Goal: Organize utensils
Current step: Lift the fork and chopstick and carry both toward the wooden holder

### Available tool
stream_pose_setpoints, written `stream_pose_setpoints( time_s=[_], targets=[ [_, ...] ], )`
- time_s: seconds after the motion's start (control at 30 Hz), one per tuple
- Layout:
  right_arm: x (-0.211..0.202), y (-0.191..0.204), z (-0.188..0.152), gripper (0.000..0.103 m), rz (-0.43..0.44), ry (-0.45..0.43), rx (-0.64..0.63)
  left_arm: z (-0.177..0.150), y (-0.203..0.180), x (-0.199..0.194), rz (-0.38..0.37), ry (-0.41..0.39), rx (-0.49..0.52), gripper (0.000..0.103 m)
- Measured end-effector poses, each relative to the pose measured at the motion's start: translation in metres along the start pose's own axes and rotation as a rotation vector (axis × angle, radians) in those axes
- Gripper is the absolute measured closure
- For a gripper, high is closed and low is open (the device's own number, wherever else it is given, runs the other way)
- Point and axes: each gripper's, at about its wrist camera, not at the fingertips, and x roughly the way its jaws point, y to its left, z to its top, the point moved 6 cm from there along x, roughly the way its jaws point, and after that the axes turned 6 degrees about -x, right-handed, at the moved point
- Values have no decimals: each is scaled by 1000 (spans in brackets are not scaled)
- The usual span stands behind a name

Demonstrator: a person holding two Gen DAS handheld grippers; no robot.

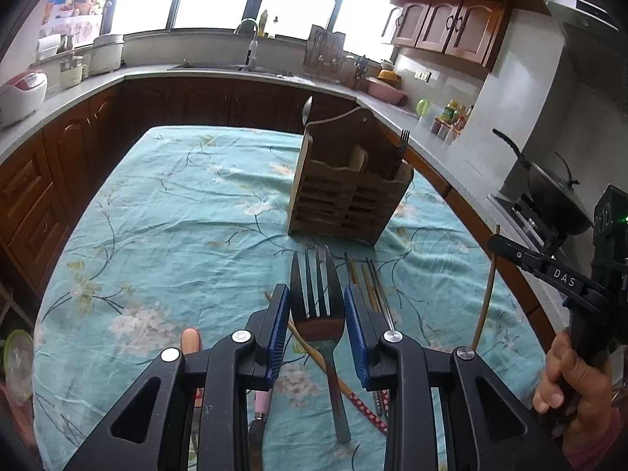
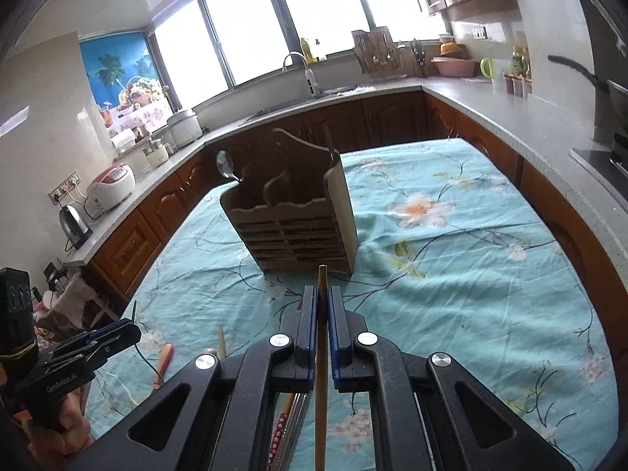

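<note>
Above the cloth-covered surface [image 1: 165,212], short of the wooden caddy [image 1: 345,196], the left gripper [image 1: 317,306] has its jaws clamped across a stiff, slick metal fork [image 1: 316,298] at the head, the right gripper [image 2: 322,306] pinching a light, rigid chopstick [image 2: 322,353] mid-shaft

- Left tool [image 1: 317,314] points forward and down, its blue pads [image 1: 276,325] a fork's width apart and pressed to either side of a fork's head.
- Right tool [image 2: 322,306] is angled down too, jaws nearly together, pinching one thin wooden stick.
- A bare hand [image 1: 569,384] wraps the right tool's handle, fingers curled around it.
</note>
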Motion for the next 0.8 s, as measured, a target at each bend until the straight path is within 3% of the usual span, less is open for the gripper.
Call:
stream_pose_setpoints(
  time_s=[0.8],
  targets=[
    [-35,0,24,98,-1,-121,18,21,1,-28,-37,-95,-7,77]
  ],
)
